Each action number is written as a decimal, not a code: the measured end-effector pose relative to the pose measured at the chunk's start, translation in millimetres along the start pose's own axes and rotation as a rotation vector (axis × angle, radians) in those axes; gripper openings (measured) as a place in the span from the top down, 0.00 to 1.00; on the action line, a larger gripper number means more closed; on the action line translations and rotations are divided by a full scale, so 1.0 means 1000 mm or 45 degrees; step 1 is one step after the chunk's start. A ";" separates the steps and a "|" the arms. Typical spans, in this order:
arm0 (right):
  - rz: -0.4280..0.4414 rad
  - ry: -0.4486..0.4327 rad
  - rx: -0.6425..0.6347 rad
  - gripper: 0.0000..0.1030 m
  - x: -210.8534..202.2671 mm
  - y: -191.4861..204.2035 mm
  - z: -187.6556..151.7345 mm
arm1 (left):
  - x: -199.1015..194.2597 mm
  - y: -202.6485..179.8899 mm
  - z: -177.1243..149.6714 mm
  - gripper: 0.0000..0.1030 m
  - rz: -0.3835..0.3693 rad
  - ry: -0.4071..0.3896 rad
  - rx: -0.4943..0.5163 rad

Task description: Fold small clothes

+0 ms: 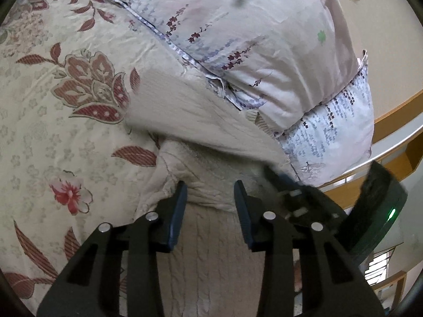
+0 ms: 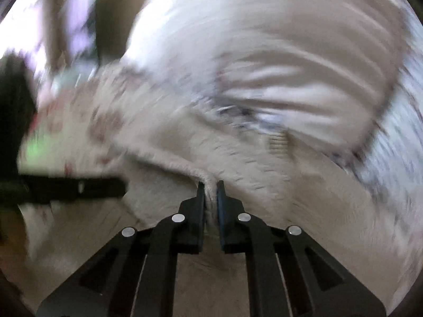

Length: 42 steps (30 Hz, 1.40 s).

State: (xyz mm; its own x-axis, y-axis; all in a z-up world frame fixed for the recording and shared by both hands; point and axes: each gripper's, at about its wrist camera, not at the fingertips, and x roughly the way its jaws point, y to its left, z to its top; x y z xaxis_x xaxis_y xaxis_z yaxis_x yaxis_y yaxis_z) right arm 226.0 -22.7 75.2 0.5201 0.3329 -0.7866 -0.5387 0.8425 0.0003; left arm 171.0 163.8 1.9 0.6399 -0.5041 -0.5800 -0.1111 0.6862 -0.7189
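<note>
- Lying on the floral-printed cream bedspread (image 1: 53, 137), the cream cable-knit sweater (image 1: 211, 264) runs its long axis straight out from the left gripper (image 1: 210, 192) toward the pale lilac flower-print pillows (image 1: 238, 26)
- Left jaws stand apart, a bunched ridge of knit between the blue pads (image 1: 177, 211); whether they touch it I cannot tell
- Right gripper (image 2: 210, 189) has its jaws nearly together, pinching a fold of the same sweater's edge; this view is heavily blurred
- Right gripper's black body (image 1: 304, 198) sits just beside the left's, on its right
- Judging by this, the right hand carries the cloth; the left must close to fold across the long axis
</note>
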 end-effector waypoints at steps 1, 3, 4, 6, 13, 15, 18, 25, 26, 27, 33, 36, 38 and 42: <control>-0.005 -0.028 0.100 0.92 -0.008 -0.014 0.000 | 0.000 -0.001 0.000 0.64 0.008 -0.002 0.006; -0.018 -0.088 0.453 0.92 -0.034 -0.064 -0.012 | 0.000 -0.003 -0.001 0.64 0.023 -0.006 0.022; -0.029 -0.102 0.600 0.92 -0.044 -0.085 -0.022 | 0.000 -0.003 -0.002 0.64 0.027 -0.007 0.028; -0.016 -0.081 0.885 0.92 -0.060 -0.126 -0.056 | 0.001 -0.006 -0.002 0.63 0.040 -0.004 0.048; -0.147 0.057 1.081 0.60 -0.091 -0.169 -0.115 | 0.004 -0.012 -0.002 0.58 0.071 0.008 0.096; -0.210 -0.006 0.999 0.56 -0.103 -0.168 -0.105 | 0.004 -0.012 -0.002 0.57 0.071 0.009 0.090; -0.286 -0.042 0.650 0.56 -0.104 -0.138 -0.074 | 0.005 -0.012 -0.002 0.57 0.072 0.010 0.093; -0.354 0.043 -0.028 0.55 -0.052 -0.051 -0.037 | 0.007 -0.013 -0.002 0.55 0.082 0.017 0.111; -0.383 0.062 -0.070 0.55 -0.040 -0.047 -0.035 | 0.007 -0.013 -0.002 0.55 0.081 0.017 0.109; -0.418 0.072 -0.093 0.55 -0.033 -0.047 -0.036 | 0.007 -0.013 -0.002 0.55 0.080 0.018 0.107; -0.428 0.077 0.223 0.91 -0.032 -0.098 -0.046 | 0.007 -0.013 -0.002 0.55 0.077 0.018 0.115; -0.310 -0.061 0.652 0.92 -0.072 -0.150 -0.068 | 0.007 -0.013 -0.003 0.55 0.073 0.018 0.117; -0.171 -0.105 0.951 0.92 -0.091 -0.185 -0.099 | 0.007 -0.012 -0.003 0.54 0.069 0.019 0.118; 0.032 -0.023 1.263 0.77 -0.089 -0.219 -0.148 | 0.007 -0.013 -0.003 0.50 0.056 0.026 0.124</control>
State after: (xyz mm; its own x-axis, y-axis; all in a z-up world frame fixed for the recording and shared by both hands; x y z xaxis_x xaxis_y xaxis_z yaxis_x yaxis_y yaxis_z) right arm 199.9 -299.5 53.6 0.5307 0.3547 -0.7697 0.2446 0.8054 0.5398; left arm 175.0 149.5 6.2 0.6201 -0.4825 -0.6186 -0.0638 0.7549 -0.6527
